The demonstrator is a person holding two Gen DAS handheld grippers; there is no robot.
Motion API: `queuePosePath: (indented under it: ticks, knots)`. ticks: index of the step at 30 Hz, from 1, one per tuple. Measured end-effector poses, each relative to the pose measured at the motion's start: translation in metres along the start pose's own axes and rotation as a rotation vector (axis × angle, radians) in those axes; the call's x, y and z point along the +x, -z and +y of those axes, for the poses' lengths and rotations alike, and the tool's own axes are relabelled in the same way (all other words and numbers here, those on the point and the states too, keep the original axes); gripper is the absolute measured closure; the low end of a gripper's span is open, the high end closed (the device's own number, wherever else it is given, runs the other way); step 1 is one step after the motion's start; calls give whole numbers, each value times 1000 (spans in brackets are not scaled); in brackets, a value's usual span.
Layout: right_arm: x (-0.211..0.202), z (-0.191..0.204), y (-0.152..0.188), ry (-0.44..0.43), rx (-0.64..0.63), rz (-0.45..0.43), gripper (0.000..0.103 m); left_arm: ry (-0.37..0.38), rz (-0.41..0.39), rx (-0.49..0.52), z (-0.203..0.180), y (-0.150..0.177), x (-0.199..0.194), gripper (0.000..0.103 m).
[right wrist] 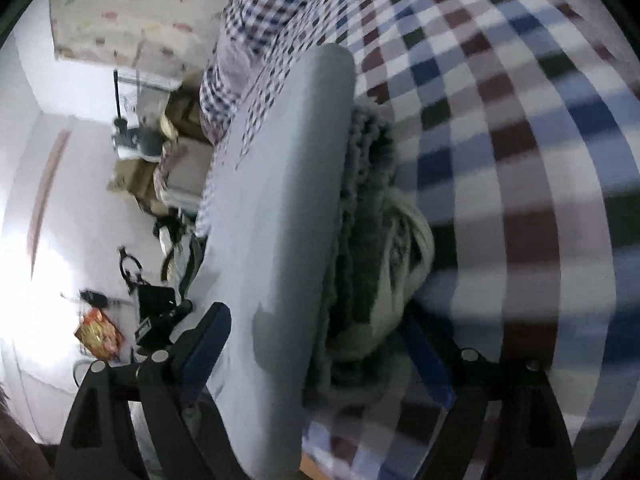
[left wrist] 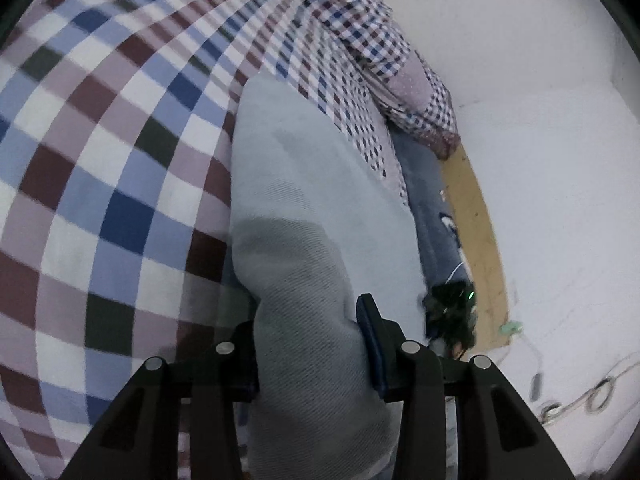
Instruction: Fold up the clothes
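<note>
A pale grey garment (left wrist: 312, 184) lies folded on the checked bedsheet (left wrist: 100, 160). My left gripper (left wrist: 310, 344) is shut on its near end, and the cloth bunches up between the two fingers. In the right wrist view the same grey garment (right wrist: 280, 184) rests against a dark grey-green knit (right wrist: 364, 208) and a cream piece (right wrist: 404, 248). My right gripper (right wrist: 316, 344) clamps this stack with its jaws set wide, one finger on the grey side and one on the knit side. The stack's underside is hidden.
A checked pillow (left wrist: 372, 32) lies at the bed's far end. Blue cloth (left wrist: 432, 208) lies along the wooden bed edge (left wrist: 476, 220). Beside the bed, on the white floor, are a black device (right wrist: 154, 304), an orange packet (right wrist: 98, 334), cardboard boxes (right wrist: 176, 160) and cables (left wrist: 580, 396).
</note>
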State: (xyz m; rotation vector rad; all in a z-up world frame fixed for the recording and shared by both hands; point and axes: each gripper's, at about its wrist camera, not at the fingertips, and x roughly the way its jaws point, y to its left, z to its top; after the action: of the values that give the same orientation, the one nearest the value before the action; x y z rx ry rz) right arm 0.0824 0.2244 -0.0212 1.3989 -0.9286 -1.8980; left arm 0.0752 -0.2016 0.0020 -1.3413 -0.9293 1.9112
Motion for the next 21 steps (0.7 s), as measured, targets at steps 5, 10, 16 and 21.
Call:
queuePosePath:
  ticks: [5,10,16,21]
  knots:
    - [28,0,-22,-15,-32,54,1,-30,2,25,1,-13,18,52]
    - [44,9,-31,-23,-70,89,0,-13,-9,0,18,-29,22,47]
    - [61,16,-41,-63,-70,98,0,40,8,9,27,-55,38,46]
    - [65,17,-44,-90,-68,102,0,68,53,32,28,-74,45,46]
